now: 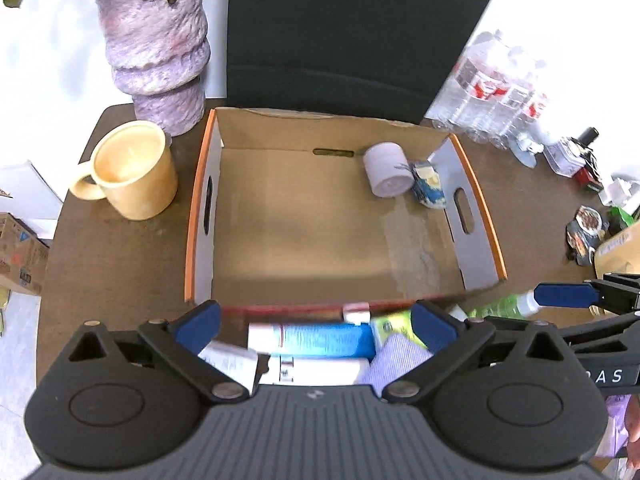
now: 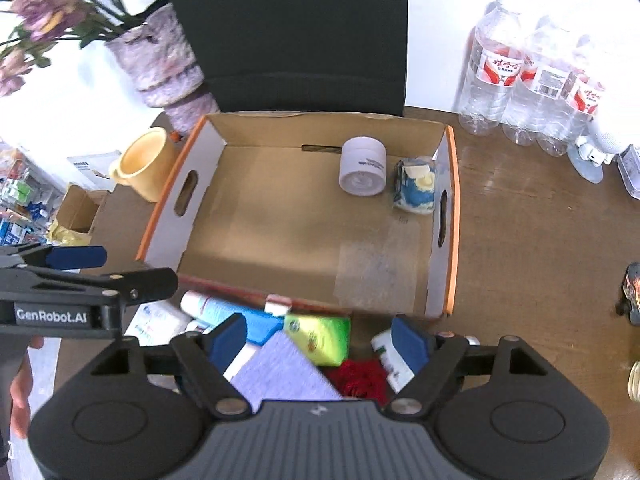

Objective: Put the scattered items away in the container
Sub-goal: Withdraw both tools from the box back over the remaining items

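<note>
An open cardboard box [image 1: 194, 220] [image 2: 451, 220] with orange rims sits mid-table. In its far right corner lie a white jar [image 1: 388, 170] [image 2: 362, 172] and a blue-and-yellow packet [image 1: 430, 186] [image 2: 416, 188]. In front of the box's near wall is a pile: a blue-and-white tube [image 1: 320, 338] [image 2: 224, 312], a green packet [image 2: 318, 338], a lavender cloth [image 1: 396, 360] [image 2: 280, 372], a red item [image 2: 360, 376] and small white boxes [image 2: 390, 360]. My left gripper [image 1: 317, 327] hangs open over the tube. My right gripper [image 2: 318, 342] is open above the green packet and cloth, holding nothing.
A yellow mug [image 1: 132, 168] and a purple plant pot [image 1: 156, 48] stand left of the box. A black chair back [image 1: 340, 32] rises behind it. Water bottles [image 2: 532, 80] and small clutter [image 1: 584, 232] occupy the right side of the brown table.
</note>
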The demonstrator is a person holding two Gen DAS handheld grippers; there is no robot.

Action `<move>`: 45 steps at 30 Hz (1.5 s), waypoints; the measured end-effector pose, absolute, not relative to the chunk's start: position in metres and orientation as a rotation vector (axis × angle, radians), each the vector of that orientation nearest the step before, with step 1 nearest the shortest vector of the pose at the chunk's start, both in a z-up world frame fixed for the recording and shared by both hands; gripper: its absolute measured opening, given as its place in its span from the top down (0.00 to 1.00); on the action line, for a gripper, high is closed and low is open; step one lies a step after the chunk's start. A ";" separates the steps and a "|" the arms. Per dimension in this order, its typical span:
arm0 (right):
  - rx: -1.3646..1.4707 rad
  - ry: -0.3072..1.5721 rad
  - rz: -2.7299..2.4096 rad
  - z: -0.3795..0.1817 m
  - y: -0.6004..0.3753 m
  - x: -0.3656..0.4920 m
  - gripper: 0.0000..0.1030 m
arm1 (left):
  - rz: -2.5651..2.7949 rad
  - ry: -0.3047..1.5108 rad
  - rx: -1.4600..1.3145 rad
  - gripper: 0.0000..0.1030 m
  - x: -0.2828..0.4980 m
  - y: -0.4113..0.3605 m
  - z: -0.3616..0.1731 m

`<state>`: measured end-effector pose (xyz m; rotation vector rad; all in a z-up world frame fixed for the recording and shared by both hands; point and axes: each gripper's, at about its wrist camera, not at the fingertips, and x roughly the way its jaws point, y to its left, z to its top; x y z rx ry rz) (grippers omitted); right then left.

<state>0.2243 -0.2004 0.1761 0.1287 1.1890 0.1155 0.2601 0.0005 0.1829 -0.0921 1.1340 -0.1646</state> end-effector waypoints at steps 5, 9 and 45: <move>0.127 1.177 0.135 0.181 -0.193 0.192 0.23 | -0.182 1.123 -0.089 0.00 0.227 -0.001 0.181; 0.139 1.161 0.143 0.180 -0.189 0.163 0.21 | -0.216 1.129 -0.084 0.00 0.196 0.001 0.167; 0.139 0.720 -0.026 0.005 -0.176 -0.085 0.10 | -0.034 0.710 0.014 0.00 -0.048 -0.017 0.006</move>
